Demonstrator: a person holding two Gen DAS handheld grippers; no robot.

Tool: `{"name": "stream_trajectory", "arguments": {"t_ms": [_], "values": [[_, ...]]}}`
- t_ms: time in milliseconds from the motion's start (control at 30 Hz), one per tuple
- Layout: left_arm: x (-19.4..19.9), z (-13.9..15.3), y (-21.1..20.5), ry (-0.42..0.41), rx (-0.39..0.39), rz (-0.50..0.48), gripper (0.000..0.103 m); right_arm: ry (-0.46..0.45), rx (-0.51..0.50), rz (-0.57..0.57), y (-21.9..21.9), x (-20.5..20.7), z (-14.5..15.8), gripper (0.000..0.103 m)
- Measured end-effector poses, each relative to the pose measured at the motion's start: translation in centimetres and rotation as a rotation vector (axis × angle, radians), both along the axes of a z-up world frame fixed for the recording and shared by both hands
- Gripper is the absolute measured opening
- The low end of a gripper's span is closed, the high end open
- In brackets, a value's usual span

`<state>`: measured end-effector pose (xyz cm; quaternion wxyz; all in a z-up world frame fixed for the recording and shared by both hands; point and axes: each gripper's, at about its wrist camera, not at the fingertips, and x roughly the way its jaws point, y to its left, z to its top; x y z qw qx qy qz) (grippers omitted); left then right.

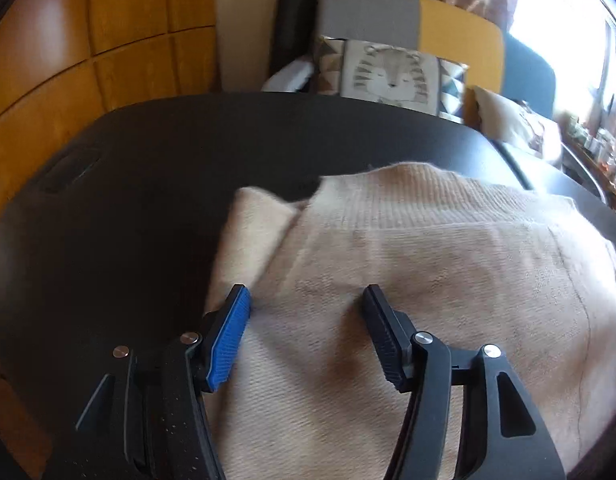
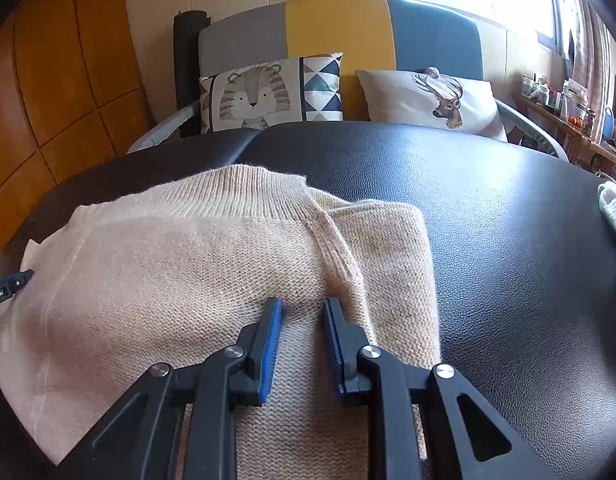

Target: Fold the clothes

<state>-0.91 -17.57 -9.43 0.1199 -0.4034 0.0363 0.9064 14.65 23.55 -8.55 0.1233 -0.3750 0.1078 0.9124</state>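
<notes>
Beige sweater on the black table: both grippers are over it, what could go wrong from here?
1. The left gripper is open over flat knit on the sweater, so closing may pinch several layers or none.
2. The right gripper has narrow jaws beside the ribbed seam; they could snag it and drag the fold.
3. The table looks slick, so the sweater may slide.

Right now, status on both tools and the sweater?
Left tool open over sweater. Right tool narrow gap over folded sleeve edge, grip unclear. Table ahead bare.
</notes>
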Motion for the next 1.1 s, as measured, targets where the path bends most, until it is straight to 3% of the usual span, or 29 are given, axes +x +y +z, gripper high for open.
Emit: {"name": "stream_trajectory", "arguments": {"t_ms": [67, 167, 267, 333, 433, 533, 567, 833, 967, 1100], "values": [[-0.2, -0.2, -1.3, -0.020, 0.024, 0.046, 0.075, -0.002, 0.007, 0.000, -0.1, -0.1, 0.0, 0.021], [0.2, -0.1, -3.6, -0.052, 0.165, 0.112, 0.075, -0.003, 0.017, -0.001, -0.3, -0.1, 0.0, 0.021], [2.1, 0.9, -4.4, 0.028, 0.272, 0.129, 0.075, -0.001, 0.017, -0.001, -0.3, -0.1, -0.1, 0.021], [2.8, 1.1, -3.5, 0.062, 0.293, 0.086, 0.075, 0.000, 0.016, -0.001, -0.3, -0.1, -0.1, 0.021], [2.5, 0.2, -0.7, 0.045, 0.245, -0.011, 0.075, 0.000, 0.019, -0.003, -0.4, -0.1, -0.2, 0.021], [1.7, -1.8, 1.4, 0.022, 0.061, -0.014, 0.075, 0.000, 0.021, -0.003, -0.4, -0.1, -0.3, 0.021], [1.8, -2.2, 1.5, 0.029, 0.045, -0.014, 0.075, 0.001, 0.022, -0.003, -0.4, -0.1, -0.3, 0.021], [1.9, -2.9, 2.1, 0.057, -0.004, -0.025, 0.078, -0.015, 0.004, 0.003, -0.4, -0.1, 0.6, 0.021], [1.5, -2.9, 2.2, 0.069, 0.003, -0.021, 0.078, 0.055, -0.036, 0.036, 0.3, 0.1, 3.1, 0.018], [1.8, -2.5, 1.8, 0.073, 0.001, -0.020, 0.078, -0.010, -0.069, 0.084, 1.1, -3.0, 2.7, 0.014]]}}
